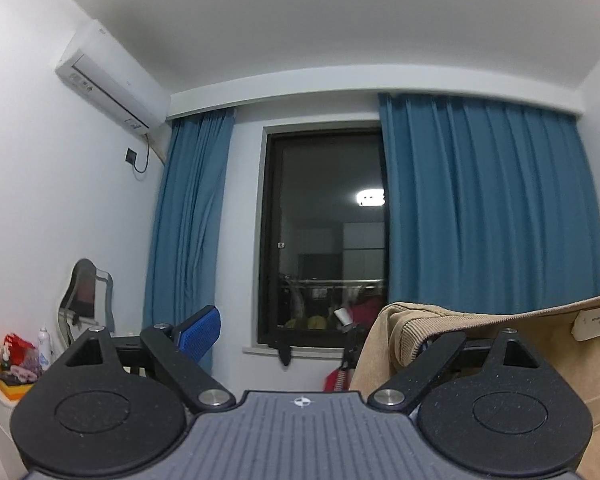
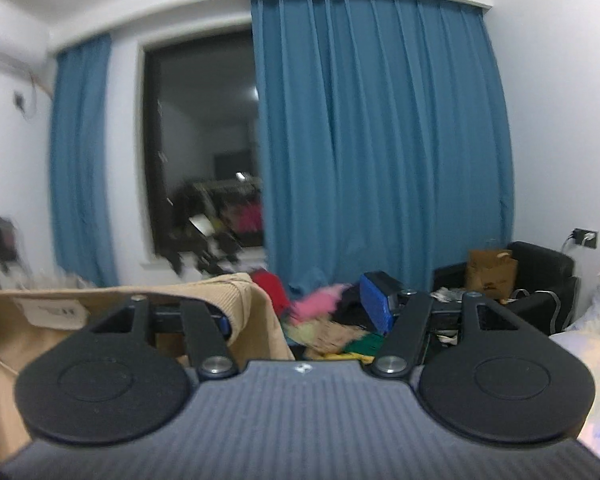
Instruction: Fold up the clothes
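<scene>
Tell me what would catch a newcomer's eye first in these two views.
The tan corduroy garment is draped over the inner finger of each hand-held gripper, at the right of the left wrist view and the left of the right wrist view. Behind it, blue curtains frame a dark window. Lower in the right wrist view lies a bright heap of clothes.

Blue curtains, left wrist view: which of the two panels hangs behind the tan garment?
The wide curtain panel right of the window; the tan corduroy garment overlaps its lower edge. The narrow curtain panel stands left, clear of it.
</scene>
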